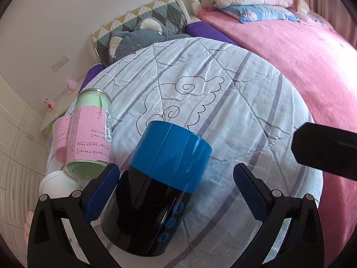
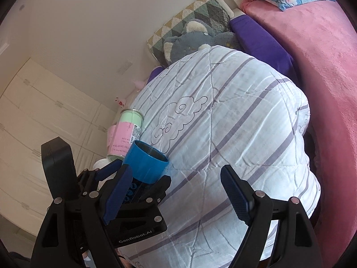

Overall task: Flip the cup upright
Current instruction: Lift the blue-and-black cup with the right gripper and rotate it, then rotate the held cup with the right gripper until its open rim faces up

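Observation:
The cup (image 1: 154, 183) is black with a blue band at its mouth end. It lies on its side on the white striped quilt (image 1: 223, 102), mouth pointing away. My left gripper (image 1: 176, 181) is open, with the cup between its blue pads; the left pad (image 1: 104, 183) is close to the cup's side and the right pad (image 1: 250, 189) stands well apart. In the right wrist view the cup (image 2: 145, 165) shows its open mouth, with the left gripper (image 2: 133, 178) around it. My right gripper (image 2: 176, 196) is open and empty, just right of the cup.
A glass jar with pink and green paper (image 1: 91, 134) stands left of the cup, with a pink roll (image 1: 60, 143) and a white lid (image 1: 58, 185) beside it. A grey plush toy (image 1: 138, 38) and a patterned pillow (image 1: 142, 20) lie beyond. A pink bed (image 1: 301, 51) is on the right.

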### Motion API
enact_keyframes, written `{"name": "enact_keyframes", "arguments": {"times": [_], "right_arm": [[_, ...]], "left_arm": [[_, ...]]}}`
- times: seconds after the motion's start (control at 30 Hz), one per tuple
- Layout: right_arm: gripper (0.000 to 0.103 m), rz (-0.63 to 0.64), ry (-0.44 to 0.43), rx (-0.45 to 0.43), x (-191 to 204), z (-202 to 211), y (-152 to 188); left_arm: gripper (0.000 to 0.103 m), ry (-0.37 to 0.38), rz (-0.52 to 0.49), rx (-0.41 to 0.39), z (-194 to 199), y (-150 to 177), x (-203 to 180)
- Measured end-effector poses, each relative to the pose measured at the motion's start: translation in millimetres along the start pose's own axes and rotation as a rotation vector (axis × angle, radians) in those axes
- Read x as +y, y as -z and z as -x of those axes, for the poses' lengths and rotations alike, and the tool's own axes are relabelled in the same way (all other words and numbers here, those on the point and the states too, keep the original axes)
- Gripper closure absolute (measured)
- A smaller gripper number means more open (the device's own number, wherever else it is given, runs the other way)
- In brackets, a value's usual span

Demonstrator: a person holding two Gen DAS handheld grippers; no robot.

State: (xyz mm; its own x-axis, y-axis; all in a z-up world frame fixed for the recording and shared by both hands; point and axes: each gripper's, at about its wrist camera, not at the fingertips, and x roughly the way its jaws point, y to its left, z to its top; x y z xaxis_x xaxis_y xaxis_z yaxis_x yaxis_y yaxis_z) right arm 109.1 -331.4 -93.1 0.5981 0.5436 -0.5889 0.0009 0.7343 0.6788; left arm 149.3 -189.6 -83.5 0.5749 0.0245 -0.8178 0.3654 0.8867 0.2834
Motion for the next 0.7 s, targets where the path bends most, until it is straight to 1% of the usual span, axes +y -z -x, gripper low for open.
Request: {"name": "enact_keyframes", "arguments": {"times": [0.07,0.2,0.3,0.5,0.63,0.7], "right_arm": [[0.021,-0.004,-0.002,0.003,-1.2,-1.6,-1.6],[0.021,-0.003,0.003,0.011,-2.3,-5.0,-3.5],[0.021,0.0,0.002,0.02,-1.6,-7.7,-2.6],[0.021,0.013,0.007,0.03,1.7,-11.5,-1.2],[0.021,0.018,0.001,0.027,5.6,-11.5,-0.9],[0.021,0.021,-0.007,0.02,8.2,-11.4,-1.2]], "left_arm": [[0.003,-0.005,-0.006,0.003,-2.1,-1.1,0.0],[0.008,-0.012,0.013,0.007,-6.5,-3.0,5.5],[0.014,-0.024,0.023,0.012,-10.4,-5.5,8.3],[0.017,0.032,0.07,-0.008,-8.7,-5.6,17.9],[0.019,0.135,0.156,-0.052,0.8,-2.4,30.2],[0.021,0.167,0.19,-0.082,6.1,-0.9,32.4]]}}
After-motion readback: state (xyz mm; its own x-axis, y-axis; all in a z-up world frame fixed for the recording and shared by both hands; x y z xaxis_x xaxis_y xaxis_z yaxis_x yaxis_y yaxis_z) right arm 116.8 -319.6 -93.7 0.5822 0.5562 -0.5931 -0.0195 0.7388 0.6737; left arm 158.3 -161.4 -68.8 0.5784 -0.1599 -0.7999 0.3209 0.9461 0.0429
